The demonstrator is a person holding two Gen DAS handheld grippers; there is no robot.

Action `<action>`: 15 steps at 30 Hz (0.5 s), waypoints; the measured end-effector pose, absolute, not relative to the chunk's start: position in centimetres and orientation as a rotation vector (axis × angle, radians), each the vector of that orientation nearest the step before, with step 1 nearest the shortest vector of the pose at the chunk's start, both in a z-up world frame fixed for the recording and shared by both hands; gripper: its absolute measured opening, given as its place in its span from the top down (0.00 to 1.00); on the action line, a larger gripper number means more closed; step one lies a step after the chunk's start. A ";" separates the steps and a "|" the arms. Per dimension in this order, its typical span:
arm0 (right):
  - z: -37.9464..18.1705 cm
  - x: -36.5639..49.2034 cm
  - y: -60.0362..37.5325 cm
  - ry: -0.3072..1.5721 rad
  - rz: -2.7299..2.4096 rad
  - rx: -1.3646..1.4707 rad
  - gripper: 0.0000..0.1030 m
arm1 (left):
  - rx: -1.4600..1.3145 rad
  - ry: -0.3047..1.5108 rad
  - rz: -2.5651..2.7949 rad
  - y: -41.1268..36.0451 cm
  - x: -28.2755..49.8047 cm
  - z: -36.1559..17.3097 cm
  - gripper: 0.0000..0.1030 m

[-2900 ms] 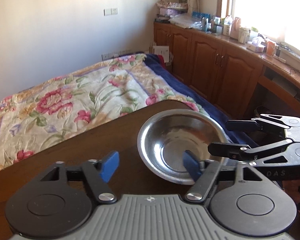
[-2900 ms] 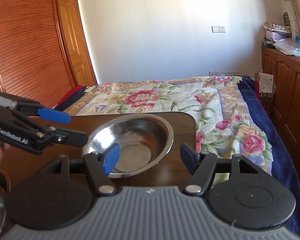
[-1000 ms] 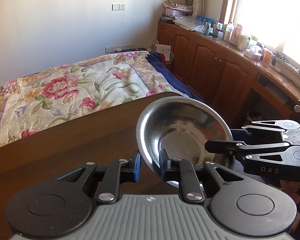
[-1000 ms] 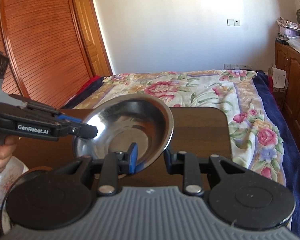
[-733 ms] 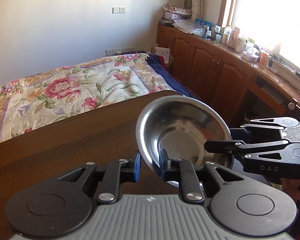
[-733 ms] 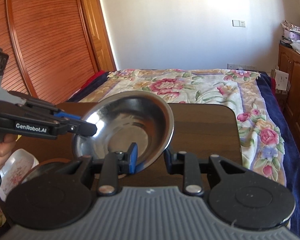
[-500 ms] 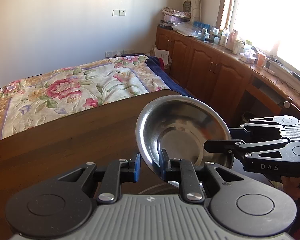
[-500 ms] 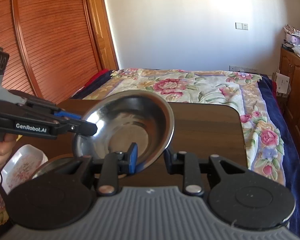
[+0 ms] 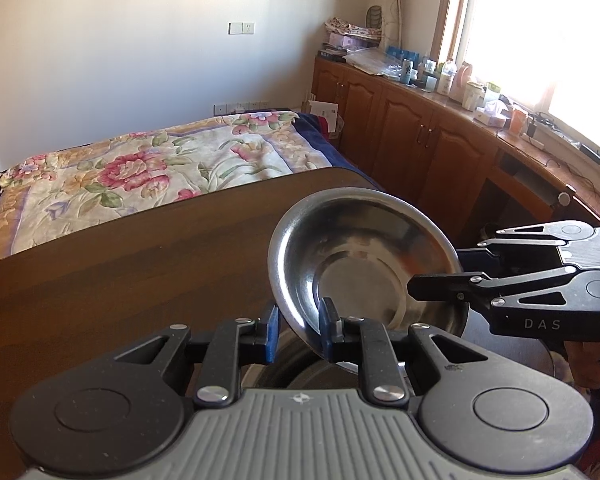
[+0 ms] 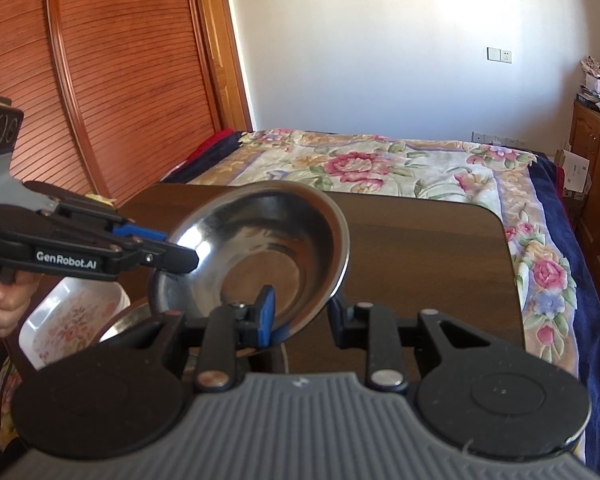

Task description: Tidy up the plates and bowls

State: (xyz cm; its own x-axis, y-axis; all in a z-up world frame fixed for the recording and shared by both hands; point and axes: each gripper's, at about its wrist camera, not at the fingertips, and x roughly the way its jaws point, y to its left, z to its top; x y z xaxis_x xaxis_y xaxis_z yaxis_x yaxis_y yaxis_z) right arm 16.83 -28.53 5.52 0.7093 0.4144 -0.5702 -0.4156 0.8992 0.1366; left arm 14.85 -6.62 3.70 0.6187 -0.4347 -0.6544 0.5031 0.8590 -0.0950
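Lifted off the worktop point(image 9: 120, 264) since earlier, the steel bowl point(image 9: 364, 256) now hangs tilted between both claws.
Left claw point(image 9: 298, 330) and right claw point(image 10: 302, 314) each pinch opposite rims; another metal dish point(image 10: 126, 320) lies directly below, beside a floral tray point(image 10: 68, 320).

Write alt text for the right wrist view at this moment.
Two hand-held grippers pinch opposite rims of a tilted stainless steel bowl above a dark wooden table: the right hand-held gripper near, the left hand-held gripper from the left. Beyond lies a floral bedspread; a white floral dish sits lower left.
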 end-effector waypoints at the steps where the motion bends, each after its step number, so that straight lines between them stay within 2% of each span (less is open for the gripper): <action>1: 5.5 16.6 -28.4 0.634 0.461 -0.004 0.70 | 0.103 0.726 -0.541 -6.5 14.6 3.6 0.79; 15: 5.6 14.7 -27.6 0.636 0.461 -0.016 0.70 | 0.106 0.721 -0.548 -5.8 12.5 3.0 0.79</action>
